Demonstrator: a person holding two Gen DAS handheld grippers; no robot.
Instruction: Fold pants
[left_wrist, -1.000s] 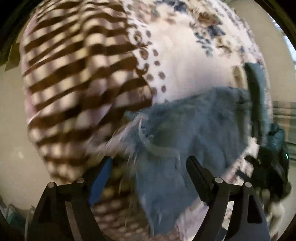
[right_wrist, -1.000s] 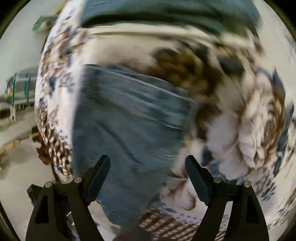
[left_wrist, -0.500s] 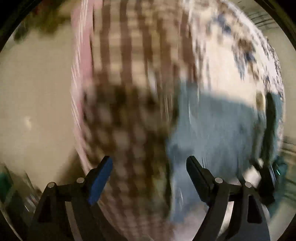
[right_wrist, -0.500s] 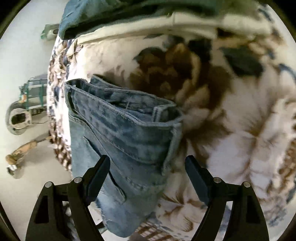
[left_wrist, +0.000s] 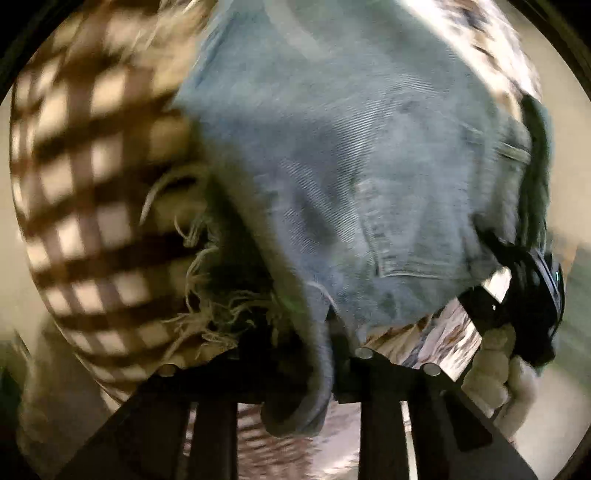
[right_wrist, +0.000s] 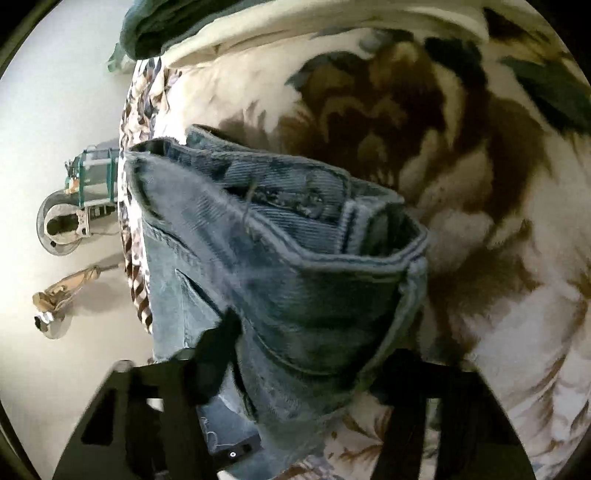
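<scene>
Here, denim pants are gripped at both ends above a patterned bed cover.

The left gripper jaws are clamped on a frayed hem; the right gripper jaws are clamped on the waistband. At three o'clock in the left view, the other gripper is seen.

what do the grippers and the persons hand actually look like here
Both grippers are matte black plastic: the left gripper has angular finger arms with round silver screw heads; the right gripper matches, with cut-out openings in its arms. In the left wrist view the right hand wears a pale glove, gripping a black body with a small teal light.
</scene>
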